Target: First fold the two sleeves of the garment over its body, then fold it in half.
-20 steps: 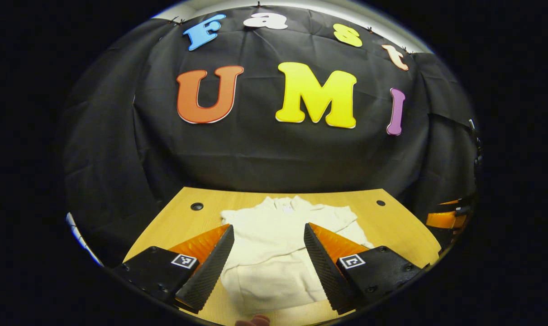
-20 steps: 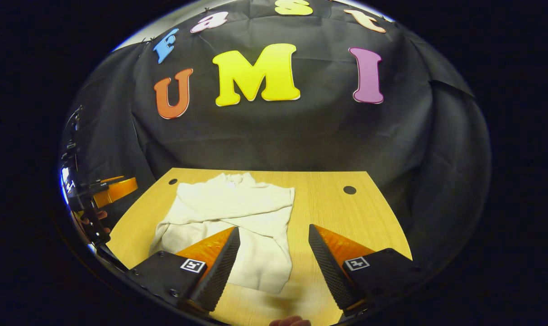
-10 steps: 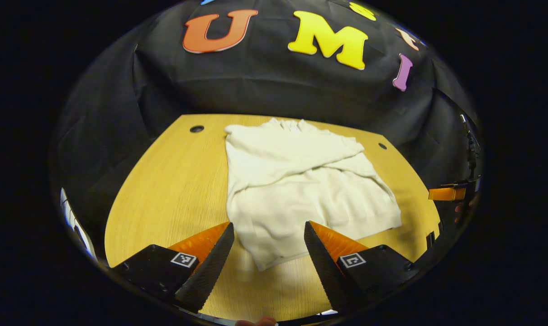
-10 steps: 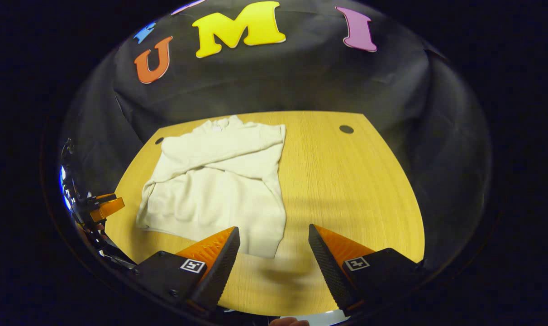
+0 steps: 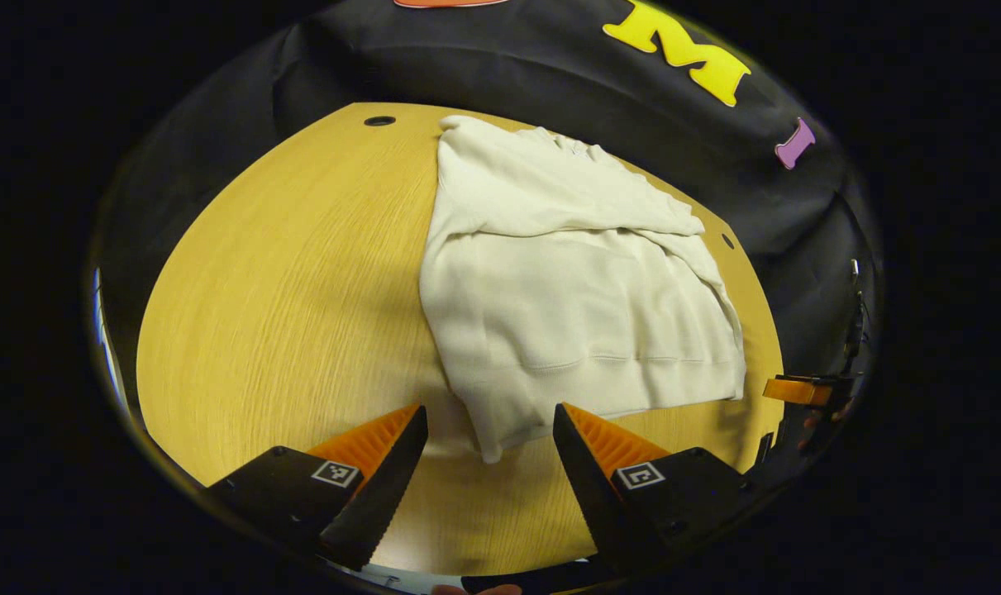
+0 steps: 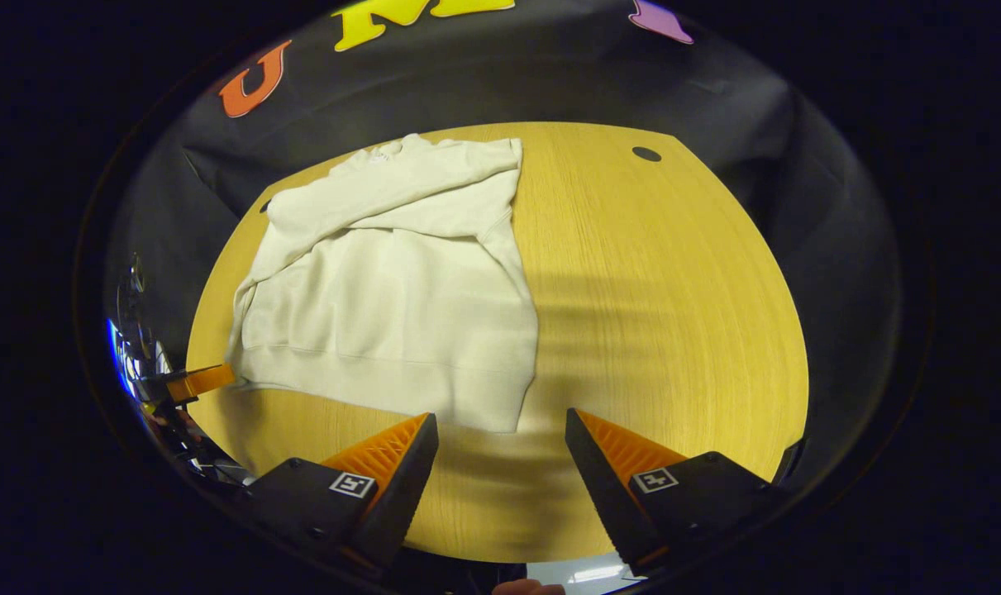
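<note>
A cream sweater (image 5: 566, 289) lay flat on a yellow wood-grain counter (image 5: 285, 314), collar toward the far wall, both sleeves already crossed over its chest, so the fold in half looked like the step in hand. Seen from the left gripper view, the left tongs (image 5: 488, 446) hung spread wide and empty, just above the near left corner of the hem. To fold well, each pair of tongs would best pinch a hem corner through all layers, lift together, and carry the hem evenly up to the collar without dragging the sleeves loose. The fabric looked thick, soft and matte, with a ribbed band along the hem and gentle creases. In the right gripper view, the right tongs (image 6: 500, 463) were likewise spread and empty, near the hem's right corner.
</note>
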